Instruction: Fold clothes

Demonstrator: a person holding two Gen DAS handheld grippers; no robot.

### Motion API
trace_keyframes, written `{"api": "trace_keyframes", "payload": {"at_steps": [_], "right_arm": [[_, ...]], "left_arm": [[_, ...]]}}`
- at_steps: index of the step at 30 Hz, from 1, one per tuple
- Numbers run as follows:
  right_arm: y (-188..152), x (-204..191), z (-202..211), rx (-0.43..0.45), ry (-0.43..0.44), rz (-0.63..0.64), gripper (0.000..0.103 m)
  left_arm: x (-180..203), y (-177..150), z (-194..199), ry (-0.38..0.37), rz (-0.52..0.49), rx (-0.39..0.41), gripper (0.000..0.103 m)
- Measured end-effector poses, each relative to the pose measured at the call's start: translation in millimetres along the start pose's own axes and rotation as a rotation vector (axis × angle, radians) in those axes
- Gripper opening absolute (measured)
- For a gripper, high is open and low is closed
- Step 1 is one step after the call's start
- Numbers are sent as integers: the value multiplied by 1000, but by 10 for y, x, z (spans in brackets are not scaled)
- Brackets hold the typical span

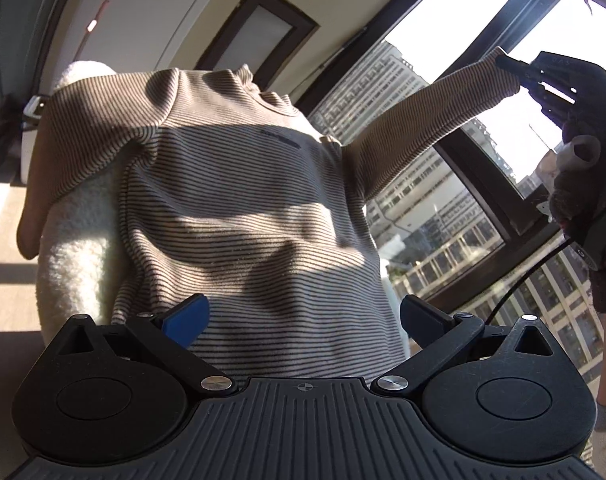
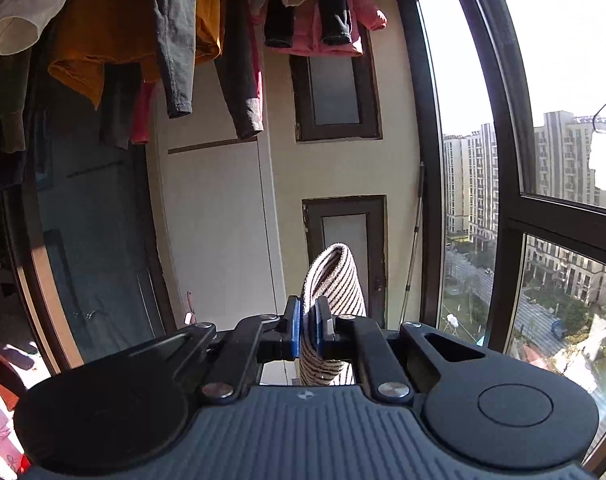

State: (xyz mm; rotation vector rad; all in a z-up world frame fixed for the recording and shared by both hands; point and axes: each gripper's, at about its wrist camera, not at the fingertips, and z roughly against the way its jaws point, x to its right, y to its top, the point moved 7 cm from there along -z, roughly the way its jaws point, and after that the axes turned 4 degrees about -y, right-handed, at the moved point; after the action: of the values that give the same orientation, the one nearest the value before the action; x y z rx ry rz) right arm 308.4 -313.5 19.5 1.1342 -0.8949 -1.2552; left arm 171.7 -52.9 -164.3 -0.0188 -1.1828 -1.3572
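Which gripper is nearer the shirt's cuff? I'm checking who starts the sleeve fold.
Right. The right gripper is shut on the cuff of the striped shirt, holding that sleeve out sideways. The left gripper is open down at the hem, off the cuff.

Left wrist view close over striped shirt (image 1: 239,200); right faces wall (both share window (image 2: 483,160)).

Dark print line on shirt (image 1: 239,168) chest, too blurred to read. Embossed marks on right gripper (image 1: 507,65) body, illegible.

striped shirt (image 1: 239,200) hem hidden behind left gripper (image 1: 303,320)
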Motion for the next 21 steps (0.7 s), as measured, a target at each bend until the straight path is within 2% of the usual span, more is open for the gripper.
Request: {"api": "trace_keyframes", "payload": {"at_steps": [9, 15, 18, 21], "right_arm": [[-69, -834, -181, -26, 144, 56, 3], [-294, -1364, -239, -65, 247, 95, 4], [-525, -1511, -306, -110, 258, 140, 5], [-808, -1528, -367, -165, 229, 182, 11]], "left_arm": [[-304, -42, 295, 40, 72, 39, 103], [-480, -39, 480, 89, 90, 61, 103], [-562, -44, 494, 93, 98, 63, 103], [-667, -18, 441, 58, 97, 95, 103]]}}
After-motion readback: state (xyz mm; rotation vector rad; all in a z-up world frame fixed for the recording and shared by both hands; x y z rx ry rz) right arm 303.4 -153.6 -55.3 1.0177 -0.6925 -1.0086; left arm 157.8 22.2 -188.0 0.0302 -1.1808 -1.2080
